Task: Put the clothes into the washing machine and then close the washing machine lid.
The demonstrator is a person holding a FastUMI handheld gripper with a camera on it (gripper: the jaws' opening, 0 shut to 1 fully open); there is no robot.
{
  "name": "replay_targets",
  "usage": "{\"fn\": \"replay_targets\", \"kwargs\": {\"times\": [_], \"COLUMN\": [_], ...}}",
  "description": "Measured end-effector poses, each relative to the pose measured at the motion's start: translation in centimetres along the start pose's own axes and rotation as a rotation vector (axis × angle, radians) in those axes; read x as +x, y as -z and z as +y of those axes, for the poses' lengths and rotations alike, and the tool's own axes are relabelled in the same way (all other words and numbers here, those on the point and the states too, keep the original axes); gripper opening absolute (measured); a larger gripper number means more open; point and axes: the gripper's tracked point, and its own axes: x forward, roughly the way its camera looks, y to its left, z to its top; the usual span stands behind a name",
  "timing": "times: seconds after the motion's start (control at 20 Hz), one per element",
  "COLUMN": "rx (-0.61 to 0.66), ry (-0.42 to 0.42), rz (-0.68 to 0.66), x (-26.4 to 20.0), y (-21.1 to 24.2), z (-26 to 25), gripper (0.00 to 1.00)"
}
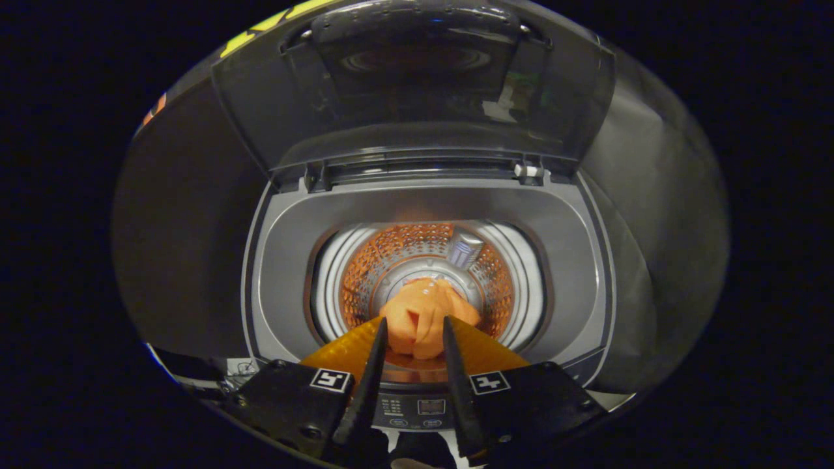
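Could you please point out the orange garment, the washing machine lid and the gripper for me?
orange garment (422, 319): gripper view, its bunched middle in the drum.
washing machine lid (417, 85): gripper view, raised transparent panel.
gripper (413, 329): gripper view, gap between its open fingertips.

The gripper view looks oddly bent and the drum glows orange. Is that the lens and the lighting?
In the gripper view, the fisheye lens bows the washing machine outward. The steel drum mirrors the orange cloth lying in it, hence the glow. The raised lid carries soft reflections. The gripper is open above the cloth, sharp enough.
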Motion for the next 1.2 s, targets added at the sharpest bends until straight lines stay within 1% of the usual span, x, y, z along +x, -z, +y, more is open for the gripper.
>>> {"fn": "replay_targets", "kwargs": {"times": [0.25,0.8,1.2], "rx": [-0.018,-0.035,-0.059], "ry": [0.018,0.031,0.058], "rz": [-0.030,-0.039,-0.143], "x": [-0.6,-1.6,-4.6], "y": [0.2,2.1,1.8], "z": [-0.2,-1.2,-1.5], "gripper": [0.52,0.52,0.52]}}
